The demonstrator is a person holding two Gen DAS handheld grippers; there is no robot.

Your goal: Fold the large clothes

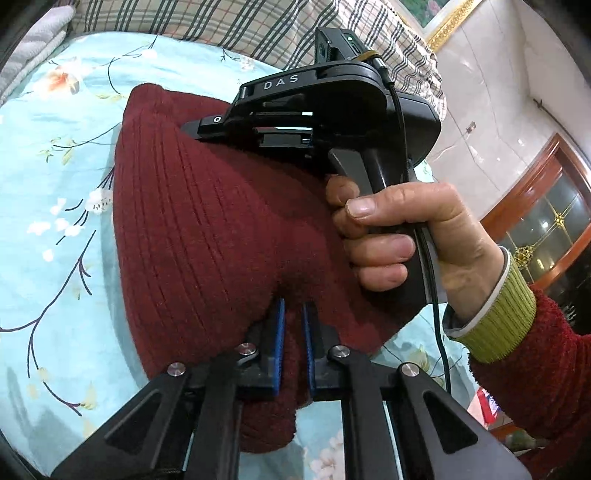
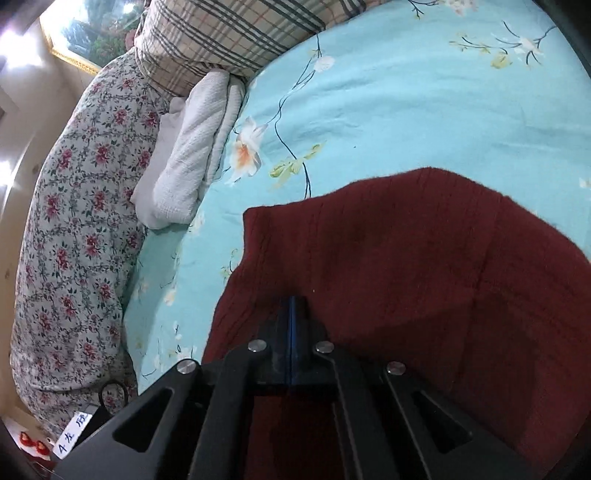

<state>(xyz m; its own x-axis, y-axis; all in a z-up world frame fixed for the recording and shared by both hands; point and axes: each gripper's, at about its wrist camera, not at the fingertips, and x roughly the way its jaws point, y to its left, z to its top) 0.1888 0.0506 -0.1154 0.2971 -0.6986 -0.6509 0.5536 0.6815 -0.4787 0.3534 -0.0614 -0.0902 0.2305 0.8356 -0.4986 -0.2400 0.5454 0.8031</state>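
A dark red ribbed knit sweater lies on the light blue floral bedsheet. My left gripper is shut on a fold of the sweater, cloth bunched between its blue pads. In the left wrist view the right gripper's black body rests on the sweater farther along, held by a hand; its fingertips are hidden there. In the right wrist view my right gripper has its blue pads pressed together over the sweater; whether cloth is pinched between them is unclear.
A plaid pillow, a folded white towel and a flowered quilt lie along the bed's far side. Bare bedsheet spreads beyond the sweater. A wooden cabinet stands off the bed.
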